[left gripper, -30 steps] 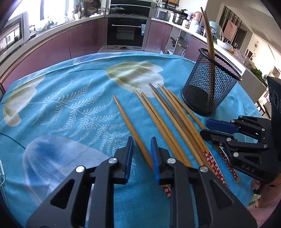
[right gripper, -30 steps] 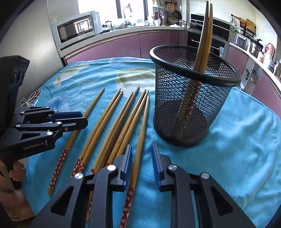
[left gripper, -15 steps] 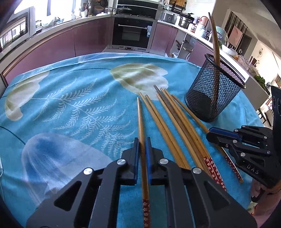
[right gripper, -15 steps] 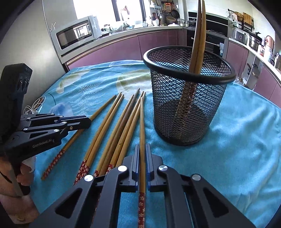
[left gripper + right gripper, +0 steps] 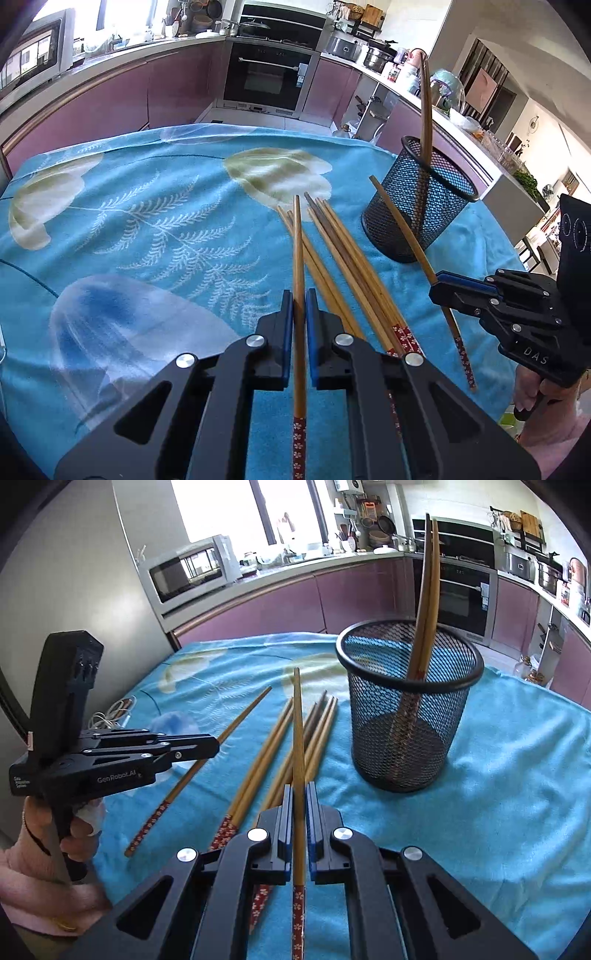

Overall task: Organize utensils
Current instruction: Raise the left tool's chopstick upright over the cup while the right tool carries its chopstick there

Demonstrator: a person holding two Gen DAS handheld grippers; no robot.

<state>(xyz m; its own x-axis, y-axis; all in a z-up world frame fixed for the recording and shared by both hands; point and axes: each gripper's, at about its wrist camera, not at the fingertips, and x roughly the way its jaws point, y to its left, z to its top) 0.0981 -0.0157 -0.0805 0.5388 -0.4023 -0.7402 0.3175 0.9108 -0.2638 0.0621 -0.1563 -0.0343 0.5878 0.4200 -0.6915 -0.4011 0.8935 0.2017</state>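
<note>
Two chopsticks are held clear of the cloth, one per gripper. The left gripper (image 5: 299, 295) is clenched on a wooden chopstick (image 5: 297, 243), whose red flowered end runs back between the fingers and whose tip points out over the pile. The right gripper (image 5: 299, 788) is likewise clamped on its own chopstick (image 5: 297, 723), seen in the left view as a slanted stick (image 5: 410, 236) crossing in front of the holder.

About six more loose chopsticks (image 5: 340, 251) lie side by side on the cloth, patterned ends toward the cameras; the exact count is hard to read where they overlap. Just beside them on the right stands a black mesh utensil holder (image 5: 410, 716), upright, with two chopsticks (image 5: 428, 590) already leaning inside it.

All this rests on a turquoise tablecloth (image 5: 147, 221) printed with pale leaves and ferns, covering a table. Beyond it curves a kitchen counter with mauve cabinet fronts (image 5: 110, 96), a built-in oven (image 5: 269, 79), pots near the hob, and a microwave (image 5: 188, 572) by a bright window.
</note>
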